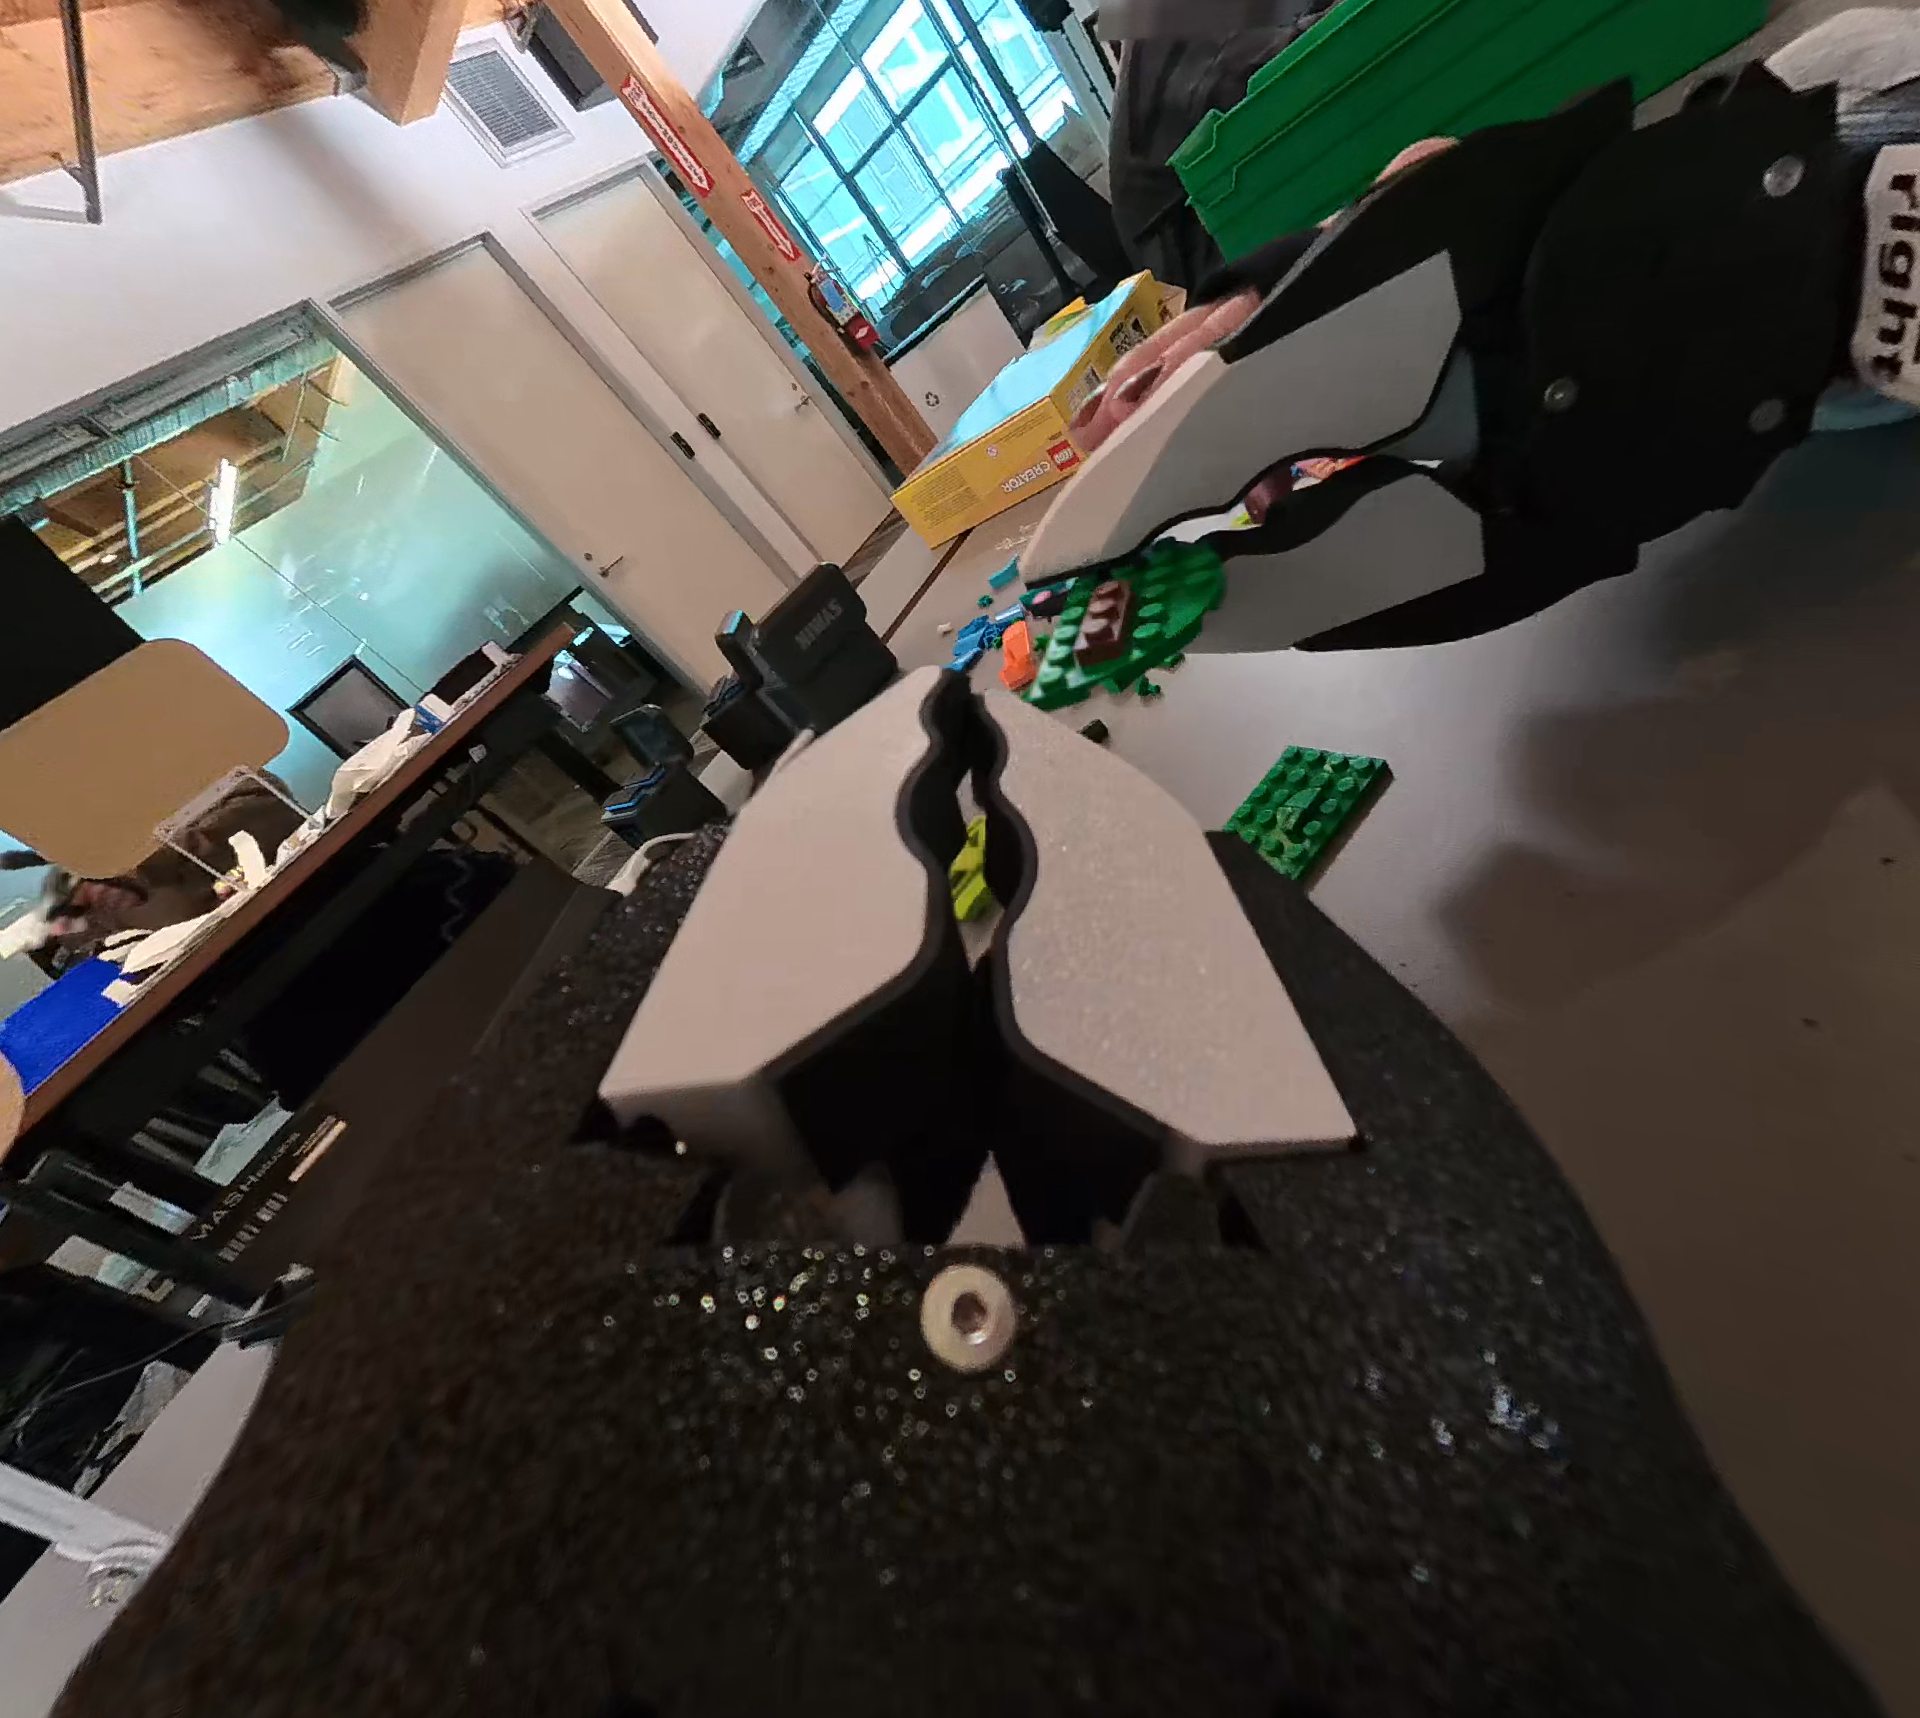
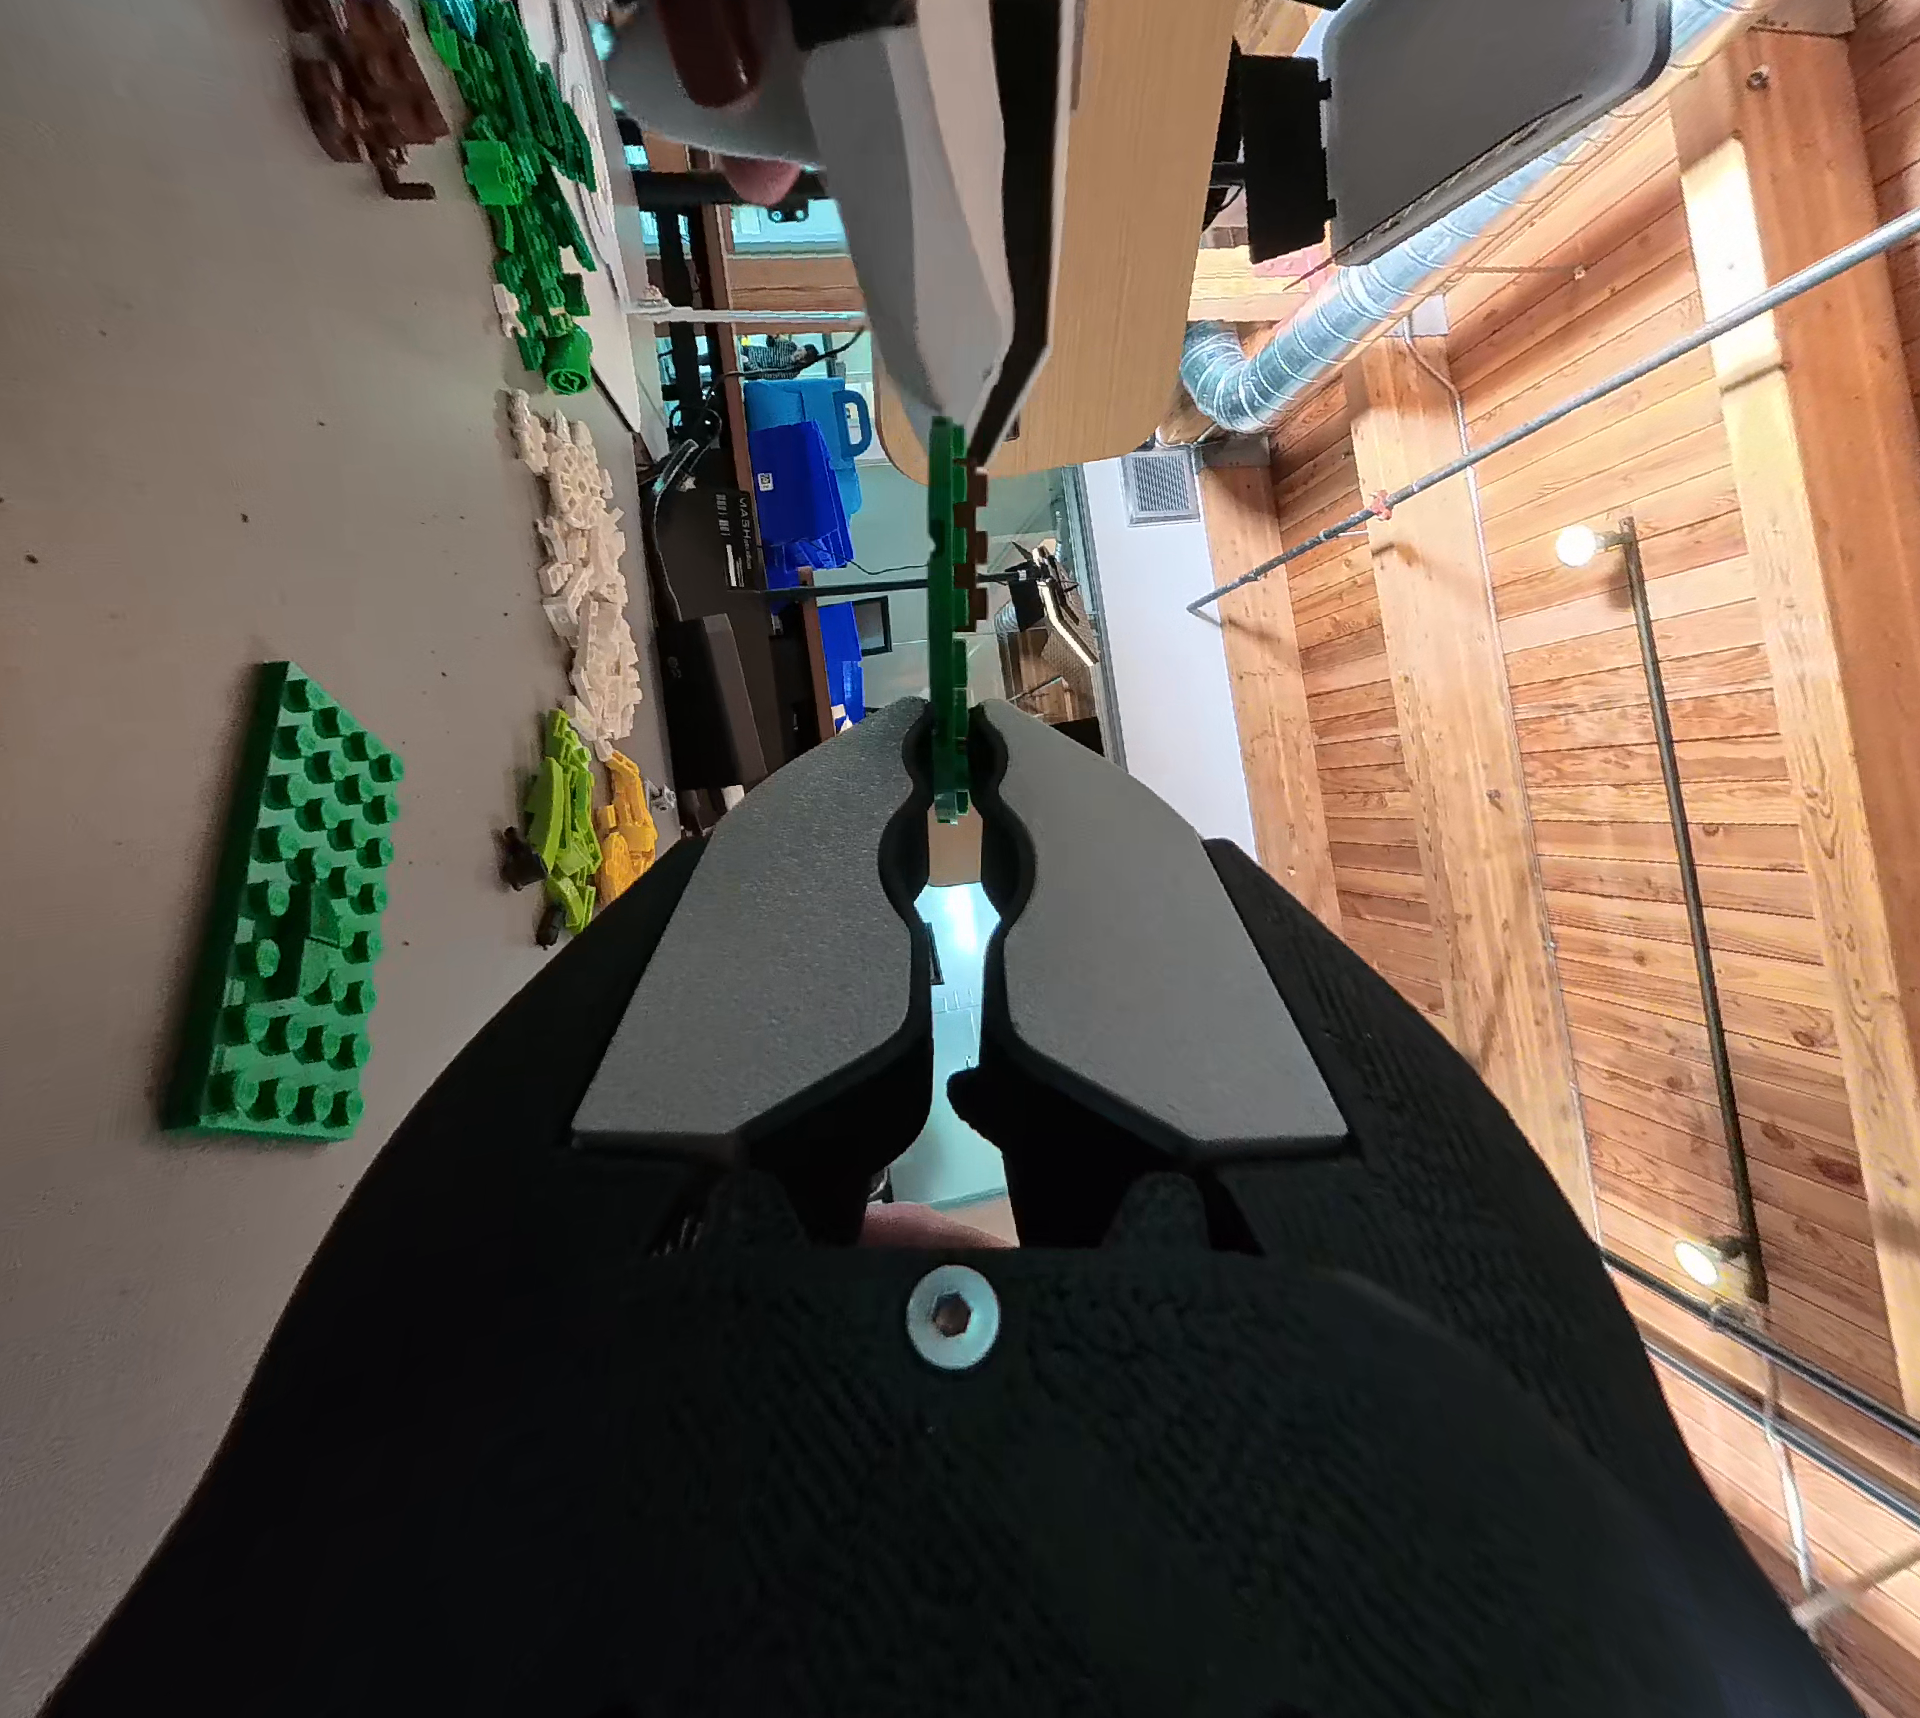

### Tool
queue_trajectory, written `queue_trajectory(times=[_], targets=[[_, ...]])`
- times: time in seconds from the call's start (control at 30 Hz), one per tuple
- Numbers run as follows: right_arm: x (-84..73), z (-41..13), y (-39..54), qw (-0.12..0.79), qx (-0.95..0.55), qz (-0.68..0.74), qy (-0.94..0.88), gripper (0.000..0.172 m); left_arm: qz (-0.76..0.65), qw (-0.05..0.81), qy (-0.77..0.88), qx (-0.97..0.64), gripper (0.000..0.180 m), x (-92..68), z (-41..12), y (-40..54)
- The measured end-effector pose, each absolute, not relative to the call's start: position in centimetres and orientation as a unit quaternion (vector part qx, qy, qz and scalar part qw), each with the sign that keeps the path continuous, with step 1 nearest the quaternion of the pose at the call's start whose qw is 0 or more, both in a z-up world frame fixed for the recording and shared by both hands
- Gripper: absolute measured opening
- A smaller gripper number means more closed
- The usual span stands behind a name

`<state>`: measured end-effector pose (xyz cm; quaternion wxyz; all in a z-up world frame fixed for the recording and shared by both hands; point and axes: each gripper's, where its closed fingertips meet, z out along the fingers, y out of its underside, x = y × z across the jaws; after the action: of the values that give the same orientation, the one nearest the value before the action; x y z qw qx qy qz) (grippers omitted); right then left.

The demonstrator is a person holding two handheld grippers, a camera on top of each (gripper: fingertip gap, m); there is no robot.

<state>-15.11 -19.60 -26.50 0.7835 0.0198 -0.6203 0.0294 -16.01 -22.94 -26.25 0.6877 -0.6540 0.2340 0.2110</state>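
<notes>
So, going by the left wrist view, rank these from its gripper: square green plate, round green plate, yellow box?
1. Square green plate, on the table, right.
2. Round green plate, ahead-right, in the right gripper.
3. Yellow box, far behind it.

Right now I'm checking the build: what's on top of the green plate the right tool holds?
A brown brick sits on the green plate's studs. The tool's fingers cover the plate's far part.

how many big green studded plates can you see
2. One round green plate with a brown brick on it, clamped edge-on in the right tool; one rectangular green plate flat on the table. More may hide in the green pile.
</notes>
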Motion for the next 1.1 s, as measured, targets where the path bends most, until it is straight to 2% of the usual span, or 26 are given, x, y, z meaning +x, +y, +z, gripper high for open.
queue_trajectory(times=[1.1], targets=[[-15.2,-26.9,-19.6,0.779,0.021,0.031,-0.626,0.003,0.195,0.674,0.28,-0.655,0.0,-14.2,-26.2,-22.9]])
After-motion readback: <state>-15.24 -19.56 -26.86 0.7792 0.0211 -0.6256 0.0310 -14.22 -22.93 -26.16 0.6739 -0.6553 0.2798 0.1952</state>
